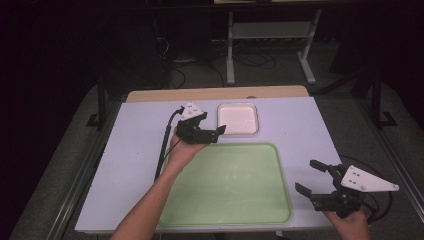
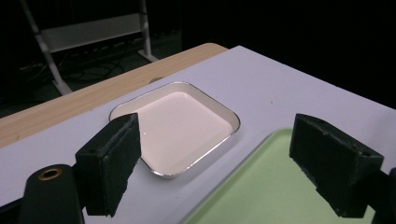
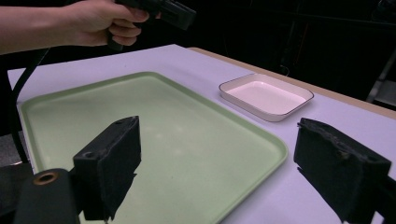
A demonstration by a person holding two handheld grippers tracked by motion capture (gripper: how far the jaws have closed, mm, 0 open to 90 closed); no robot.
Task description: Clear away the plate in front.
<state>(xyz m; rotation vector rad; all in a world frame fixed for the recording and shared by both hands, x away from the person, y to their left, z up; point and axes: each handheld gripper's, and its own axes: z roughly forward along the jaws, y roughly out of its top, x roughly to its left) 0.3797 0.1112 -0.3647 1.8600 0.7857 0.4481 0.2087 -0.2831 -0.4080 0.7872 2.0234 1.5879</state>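
While the left gripper (image 1: 216, 131) hangs over the table (image 1: 135, 150) just left of the small white dish (image 1: 238, 118), its 2 black jaws stand spread with nothing between them. Its tips sit beside the dish's near-left corner, above the far-left edge of the green tray (image 1: 230, 185). Seen from the left gripper view, the white dish (image 2: 180, 126) lies ahead between the 2 pads (image 2: 114, 163), shallow, with a thin dark rim, and a corner of the green tray (image 2: 275, 186) shows at lower right. The dish and tray lie close together but apart, a strip of white tabletop between them. The left hand (image 1: 182, 150) wraps the gripper's handle from below, and a black cable (image 1: 162, 147) trails down toward the near edge.

At the near right, the right gripper (image 1: 312, 180) is held just off the tray's right edge, its jaws also spread wide and holding nothing. A grey three-cornered plate (image 1: 362, 180) sits on top of it. From the right gripper view, the tray (image 3: 177, 135) stretches ahead between the 2 pads (image 3: 112, 163), the white dish (image 3: 266, 96) lies beyond its far corner, and the person's left hand (image 3: 100, 21) holds its gripper above the tray's far-left side.

The tabletop is white with a strip of wood (image 1: 215, 93) along the far edge.
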